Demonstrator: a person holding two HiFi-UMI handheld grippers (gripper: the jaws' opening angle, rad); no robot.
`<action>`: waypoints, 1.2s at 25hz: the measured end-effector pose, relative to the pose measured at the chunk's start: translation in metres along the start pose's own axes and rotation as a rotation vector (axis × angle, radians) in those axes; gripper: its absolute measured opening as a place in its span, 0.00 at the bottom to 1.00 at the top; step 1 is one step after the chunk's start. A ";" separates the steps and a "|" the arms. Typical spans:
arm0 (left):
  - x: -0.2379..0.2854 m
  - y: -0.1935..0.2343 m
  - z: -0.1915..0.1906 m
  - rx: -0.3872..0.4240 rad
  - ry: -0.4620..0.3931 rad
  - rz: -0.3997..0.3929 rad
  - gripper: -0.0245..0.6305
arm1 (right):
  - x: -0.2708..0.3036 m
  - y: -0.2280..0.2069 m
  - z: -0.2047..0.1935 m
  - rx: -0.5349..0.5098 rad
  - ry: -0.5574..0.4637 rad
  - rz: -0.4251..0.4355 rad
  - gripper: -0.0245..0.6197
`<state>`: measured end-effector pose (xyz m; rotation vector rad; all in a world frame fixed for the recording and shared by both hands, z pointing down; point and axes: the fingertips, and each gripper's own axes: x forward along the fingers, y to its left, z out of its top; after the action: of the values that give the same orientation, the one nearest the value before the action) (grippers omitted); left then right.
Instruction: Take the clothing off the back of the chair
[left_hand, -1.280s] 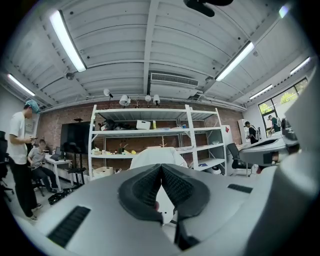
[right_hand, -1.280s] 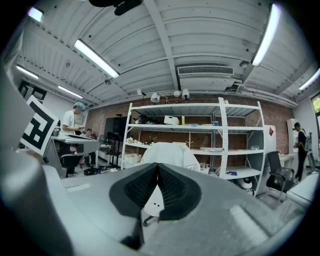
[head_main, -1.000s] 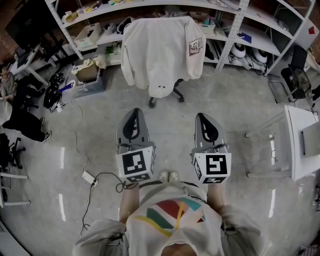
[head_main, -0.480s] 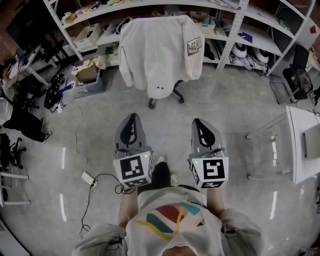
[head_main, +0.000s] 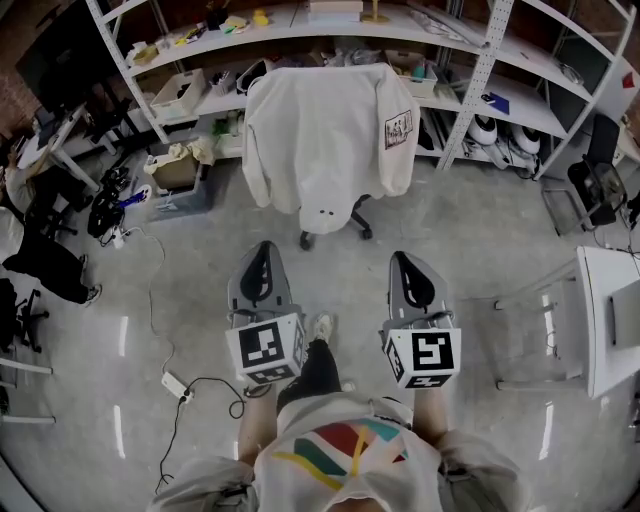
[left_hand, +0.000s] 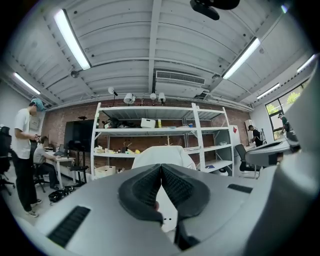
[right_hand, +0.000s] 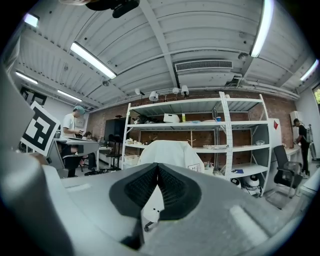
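Note:
A white jacket (head_main: 325, 135) with a small printed patch on one sleeve hangs over the back of an office chair (head_main: 352, 212) in front of the shelves. It also shows beyond the jaws as the white jacket (left_hand: 162, 154) in the left gripper view and the white jacket (right_hand: 167, 150) in the right gripper view. My left gripper (head_main: 262, 258) and right gripper (head_main: 412, 268) are side by side, pointing level at the chair, still some way short of it. Both are shut with nothing between the pads.
White metal shelving (head_main: 480, 70) with boxes and gear stands behind the chair. A white table (head_main: 600, 300) is at the right, a cardboard box (head_main: 172, 145) and a power strip with cable (head_main: 180, 365) at the left. People (left_hand: 22, 150) stand at desks far left.
I have stepped toward the chair; the jacket looks slightly larger and nearer in the head view. Both grippers came forward together and stayed shut.

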<state>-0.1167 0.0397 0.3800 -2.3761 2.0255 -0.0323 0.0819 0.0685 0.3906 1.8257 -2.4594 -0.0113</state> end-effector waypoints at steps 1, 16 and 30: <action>0.011 0.004 -0.001 0.003 0.000 0.006 0.06 | 0.011 -0.003 0.001 0.003 -0.004 -0.005 0.04; 0.223 0.064 0.053 -0.025 -0.080 -0.083 0.06 | 0.200 -0.048 0.069 -0.022 -0.081 -0.123 0.04; 0.319 0.050 0.053 -0.078 -0.072 -0.110 0.06 | 0.283 -0.116 0.062 0.010 -0.011 -0.170 0.04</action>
<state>-0.1137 -0.2831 0.3262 -2.4937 1.8976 0.1312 0.1072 -0.2386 0.3389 2.0385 -2.3069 -0.0185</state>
